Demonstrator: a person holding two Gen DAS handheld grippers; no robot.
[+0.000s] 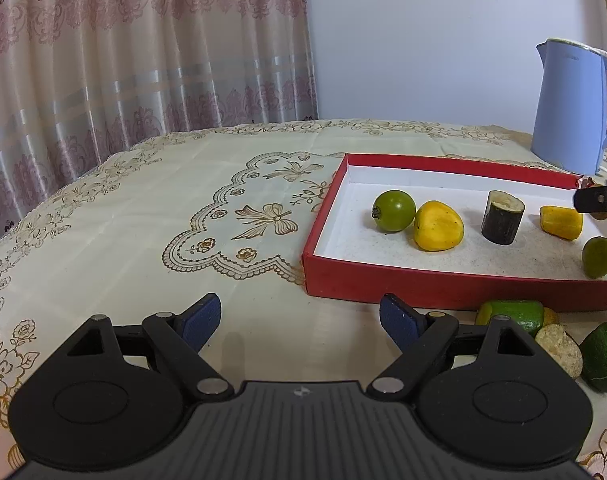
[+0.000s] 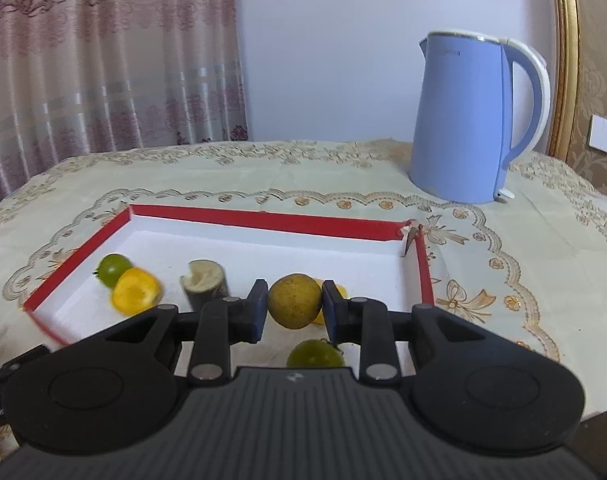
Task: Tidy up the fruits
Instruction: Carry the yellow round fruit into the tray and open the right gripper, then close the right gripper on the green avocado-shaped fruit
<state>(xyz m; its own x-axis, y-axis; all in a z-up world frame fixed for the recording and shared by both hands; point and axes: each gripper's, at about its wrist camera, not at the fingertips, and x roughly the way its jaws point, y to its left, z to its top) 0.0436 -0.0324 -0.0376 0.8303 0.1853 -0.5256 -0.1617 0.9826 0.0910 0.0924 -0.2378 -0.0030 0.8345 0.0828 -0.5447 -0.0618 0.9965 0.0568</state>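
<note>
A red box (image 1: 443, 286) with a white floor lies on the table; it also shows in the right wrist view (image 2: 263, 218). In it lie a green round fruit (image 1: 394, 211), a yellow piece (image 1: 438, 226), a dark cut stalk (image 1: 502, 217), another yellow piece (image 1: 561, 222) and a small green fruit (image 1: 598, 257). My right gripper (image 2: 294, 306) is shut on a yellowish round fruit (image 2: 294, 306) and holds it above the box floor. My left gripper (image 1: 299, 322) is open and empty, in front of the box's near left corner. Green pieces (image 1: 510, 316) and a pale piece (image 1: 559, 350) lie outside the box.
A blue kettle (image 2: 471, 120) stands behind the box at the right. A patterned curtain (image 1: 123, 60) hangs behind the table at the left. An embroidered cloth (image 1: 183, 220) covers the table. A gold frame (image 2: 563, 60) runs up the right wall.
</note>
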